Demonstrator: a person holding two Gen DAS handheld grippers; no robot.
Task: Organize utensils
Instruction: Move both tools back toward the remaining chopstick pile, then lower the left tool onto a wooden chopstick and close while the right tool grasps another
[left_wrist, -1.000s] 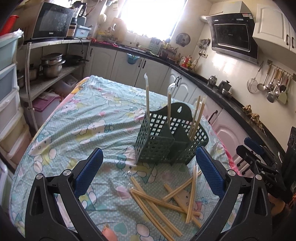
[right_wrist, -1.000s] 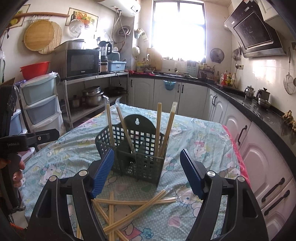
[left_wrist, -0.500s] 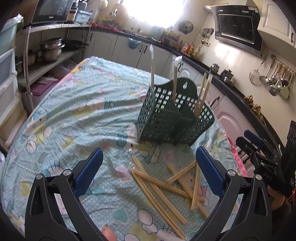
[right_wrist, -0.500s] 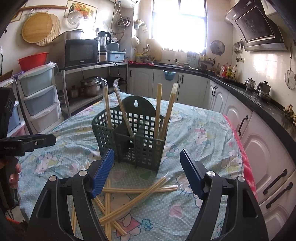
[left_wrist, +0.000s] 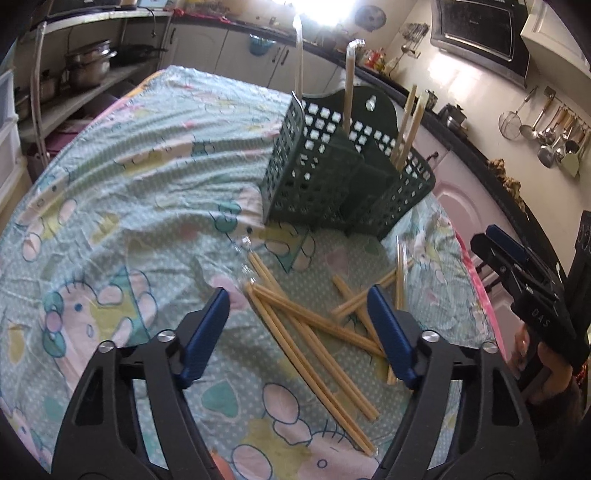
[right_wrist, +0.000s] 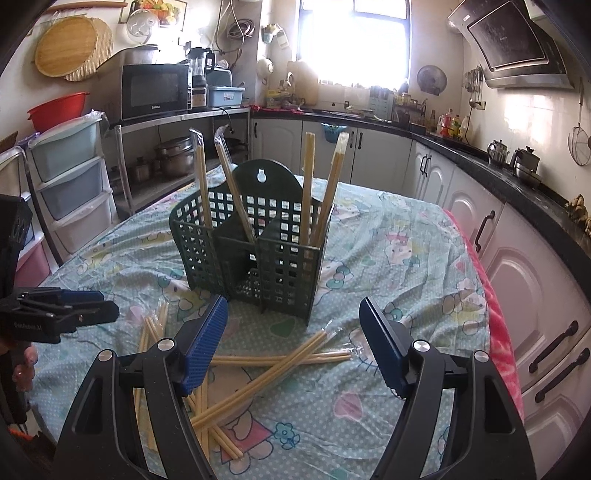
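A dark green lattice utensil holder (left_wrist: 332, 177) (right_wrist: 258, 266) stands on the patterned tablecloth, with several wrapped chopstick pairs upright in its compartments. Loose wrapped chopsticks (left_wrist: 314, 332) (right_wrist: 266, 373) lie criss-crossed on the cloth in front of it. My left gripper (left_wrist: 297, 306) hovers over the left part of that pile. Its jaws are closing, and their blue pads touch nothing. My right gripper (right_wrist: 293, 314) hangs open above the pile's other side, holding nothing. The left gripper (right_wrist: 107, 306) also shows at the left edge of the right wrist view.
The table's edge (right_wrist: 495, 332) drops off at the right beside white cabinets (right_wrist: 535, 295) and a dark counter. A metal shelf with pots (right_wrist: 173, 158) and plastic drawers (right_wrist: 70, 177) stand beyond the table's left side.
Both grippers have sunk toward the table and the pile looks nearer. The left one tipped further down and its jaws have narrowed. The right jaws kept their width.
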